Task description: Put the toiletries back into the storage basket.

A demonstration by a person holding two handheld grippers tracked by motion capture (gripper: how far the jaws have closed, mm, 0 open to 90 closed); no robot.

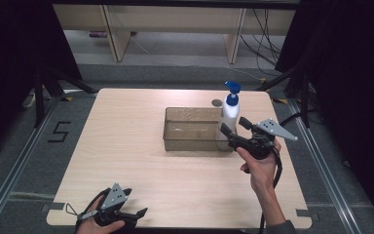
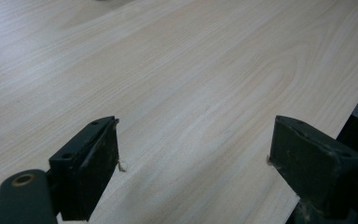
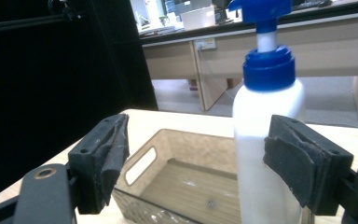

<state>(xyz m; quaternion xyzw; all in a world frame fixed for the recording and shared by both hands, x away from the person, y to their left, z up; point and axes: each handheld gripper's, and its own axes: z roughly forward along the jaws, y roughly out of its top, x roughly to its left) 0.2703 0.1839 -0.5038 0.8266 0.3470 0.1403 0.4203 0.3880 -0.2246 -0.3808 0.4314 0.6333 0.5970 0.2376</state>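
Note:
A white pump bottle with a blue cap stands upright at the right end of a clear brownish bin on the pale wooden table. Whether it stands inside the bin or just beside it I cannot tell. My right gripper reaches level toward the bottle's lower body, jaws open. In the right gripper view the bottle rises just left of the right jaw, and the bin lies beyond the right gripper. My left gripper rests open at the table's front left edge; nothing lies between the left gripper jaws.
A small round grommet sits in the table behind the bin. Metal floor rails run along both sides, and a "5" mark is taped on the floor at the left. Desks and cables stand beyond the far edge.

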